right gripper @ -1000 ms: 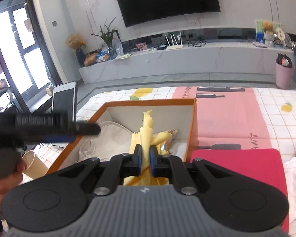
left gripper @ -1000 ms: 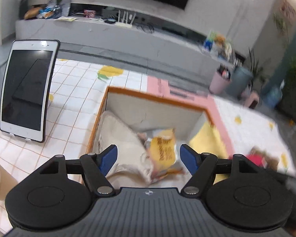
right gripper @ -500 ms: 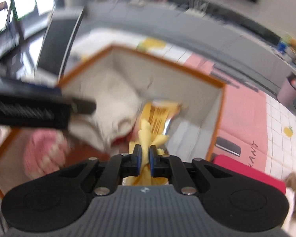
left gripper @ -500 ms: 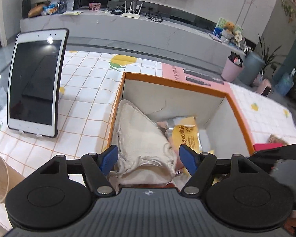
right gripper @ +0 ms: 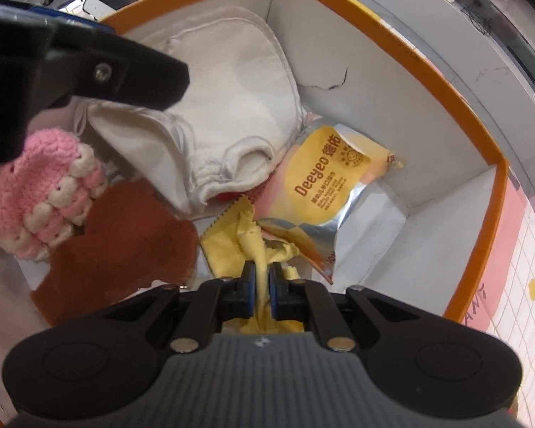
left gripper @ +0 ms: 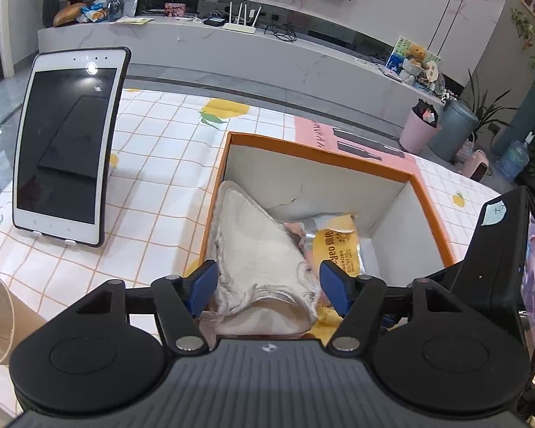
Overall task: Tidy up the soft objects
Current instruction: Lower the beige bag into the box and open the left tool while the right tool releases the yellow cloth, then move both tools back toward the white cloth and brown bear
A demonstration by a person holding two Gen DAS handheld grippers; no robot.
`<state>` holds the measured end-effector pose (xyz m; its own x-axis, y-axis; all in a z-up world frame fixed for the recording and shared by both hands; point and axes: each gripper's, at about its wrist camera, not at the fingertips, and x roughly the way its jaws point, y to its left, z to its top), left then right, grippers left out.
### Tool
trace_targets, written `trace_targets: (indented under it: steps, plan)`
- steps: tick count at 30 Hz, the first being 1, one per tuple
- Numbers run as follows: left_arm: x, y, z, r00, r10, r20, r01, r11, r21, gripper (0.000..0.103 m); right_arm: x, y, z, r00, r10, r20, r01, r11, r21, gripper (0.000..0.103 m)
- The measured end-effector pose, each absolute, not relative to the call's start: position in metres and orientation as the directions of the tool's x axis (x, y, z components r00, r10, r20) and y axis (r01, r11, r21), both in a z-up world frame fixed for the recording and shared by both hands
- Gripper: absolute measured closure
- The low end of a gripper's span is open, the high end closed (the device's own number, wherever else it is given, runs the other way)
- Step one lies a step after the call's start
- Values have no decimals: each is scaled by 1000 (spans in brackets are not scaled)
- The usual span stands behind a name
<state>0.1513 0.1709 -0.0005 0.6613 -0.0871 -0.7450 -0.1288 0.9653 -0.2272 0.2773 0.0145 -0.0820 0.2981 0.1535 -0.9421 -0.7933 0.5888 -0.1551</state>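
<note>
The right hand-held gripper [right gripper: 262,290] is clenching a yellow cloth [right gripper: 232,249] between its pads and pointing steeply down into the orange-rimmed box [right gripper: 495,178]; the cloth is hanging straight below the jaws, its loose end already crumpling on the white box floor in the gap between the rust-brown cloth [right gripper: 125,246] on one side and the yellow snack pouch [right gripper: 324,185] on the other. Its long axis is running roughly along the line the gripper is pointing, so the release, as I judge it, is calling for little more than parting the jaws where they are. The left hand-held gripper [left gripper: 267,285] is hovering released over the near edge of the same box, its jaws having just been narrowing a little, with the folded white towel [left gripper: 260,249] lying below and between them but untouched. The right hand is clearly the nearer one to the yellow cloth. A pink knitted hat [right gripper: 42,192] is lying beside the brown cloth, apart from the drop spot.
</note>
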Motion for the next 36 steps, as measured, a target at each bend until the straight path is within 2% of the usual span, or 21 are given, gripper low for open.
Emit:
trace_targets:
  steps: [2,4,8,11,15,20,25,32,36]
  plan:
    - [152,169,-1,660,-79,-747,-128,968,-215,26,276,14,-81,311,151,-938,-791,588,-168,93]
    - [152,167,-1,658,-70,-749,-126,971,-202,25,274,15,-77,318,160,-934,-790,589,-168,76]
    - [152,165,-2,657,-63,-751,-121,975,-187,25,267,13,-63,321,216,-922,-791,596,-136,71]
    - [152,165,-1,655,-61,-753,-122,975,-185,25,263,11,-53,330,242,-912,-787,604,-124,64]
    - [151,165,-1,655,-59,-753,-118,977,-179,25,258,8,-42,349,280,-894,-773,626,-106,43]
    - [149,169,3,662,-70,-747,-123,972,-200,25,247,-1,-24,388,306,-869,-746,659,-101,39]
    - [140,163,19,704,-52,-708,-99,980,-170,22,230,-19,2,433,343,-833,-712,697,-84,19]
    - [121,143,46,753,-38,-657,-60,990,-127,21,192,-64,40,540,337,-771,-621,778,-95,12]
    - [108,126,57,774,-82,-627,-6,991,-137,21,164,-99,58,586,315,-747,-572,814,-106,10]
